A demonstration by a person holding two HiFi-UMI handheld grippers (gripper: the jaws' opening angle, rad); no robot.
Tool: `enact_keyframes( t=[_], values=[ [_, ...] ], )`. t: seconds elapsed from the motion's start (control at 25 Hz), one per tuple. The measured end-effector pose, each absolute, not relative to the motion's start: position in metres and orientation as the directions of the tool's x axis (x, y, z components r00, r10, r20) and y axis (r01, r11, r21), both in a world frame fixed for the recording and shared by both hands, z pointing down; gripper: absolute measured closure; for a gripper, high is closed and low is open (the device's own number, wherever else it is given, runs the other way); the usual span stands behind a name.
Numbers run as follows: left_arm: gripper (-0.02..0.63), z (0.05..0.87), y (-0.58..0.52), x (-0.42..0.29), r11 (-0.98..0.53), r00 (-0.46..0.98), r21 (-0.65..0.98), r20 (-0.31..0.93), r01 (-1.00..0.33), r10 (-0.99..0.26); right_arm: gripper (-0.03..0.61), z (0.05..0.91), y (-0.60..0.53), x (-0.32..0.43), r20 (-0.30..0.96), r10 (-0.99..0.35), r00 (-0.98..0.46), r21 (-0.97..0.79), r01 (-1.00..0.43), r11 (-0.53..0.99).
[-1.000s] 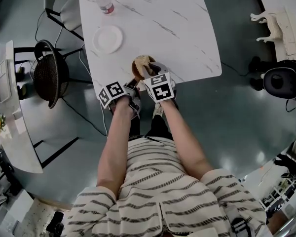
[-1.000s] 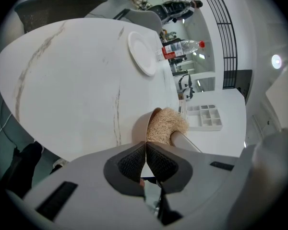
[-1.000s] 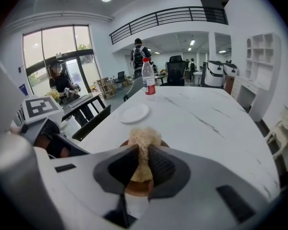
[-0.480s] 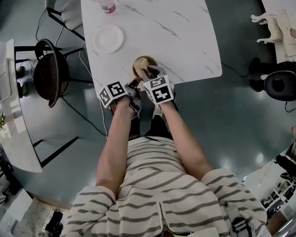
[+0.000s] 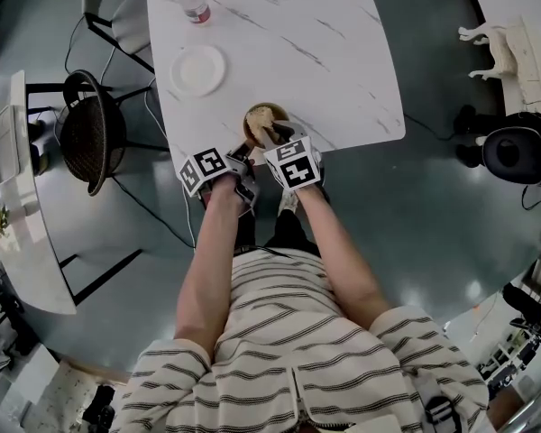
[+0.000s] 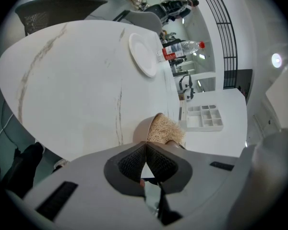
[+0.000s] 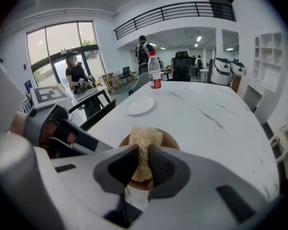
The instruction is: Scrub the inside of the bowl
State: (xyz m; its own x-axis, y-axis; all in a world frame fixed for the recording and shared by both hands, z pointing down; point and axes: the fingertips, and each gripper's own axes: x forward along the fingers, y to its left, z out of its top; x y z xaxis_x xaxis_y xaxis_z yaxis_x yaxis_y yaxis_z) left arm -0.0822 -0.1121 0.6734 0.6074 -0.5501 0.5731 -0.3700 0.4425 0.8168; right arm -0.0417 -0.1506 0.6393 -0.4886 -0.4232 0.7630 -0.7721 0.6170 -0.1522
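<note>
Bowl [image 5: 247, 133] sits at near edge of tabletop [image 5: 279, 43]. Left gripper [image 6: 145, 146] pinches its rim, steadying it. Right gripper [image 7: 143, 153] clamps scrubber [image 7: 145, 140], pressed inside bowl. Scrubbing looks under way. Next: circle round inner wall, keep rim steady.

The table [image 5: 325, 52] top is smooth, white, marble-veined, with a soft sheen. The bowl [image 7: 173, 141] looks smooth and matt brown. The loofah scrubber [image 7: 145, 137] is coarse, dry fibre. The right gripper [image 7: 142, 153] is matt grey plastic with dark, ribbed, rubbery pads [image 7: 162, 167]. The floor [image 5: 451, 224] is glossy.
</note>
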Motion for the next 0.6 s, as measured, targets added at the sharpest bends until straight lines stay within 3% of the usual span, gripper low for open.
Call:
enact_keyframes(
  t=[0.6],
  values=[
    [0.604,0.671,-0.113,-0.082,0.440,0.607,0.821,0.567,-0.363,-0.556,0.506,0.636,-0.150,-0.021,0.767,-0.444,-0.463,-0.093,-0.765,0.637]
  ],
)
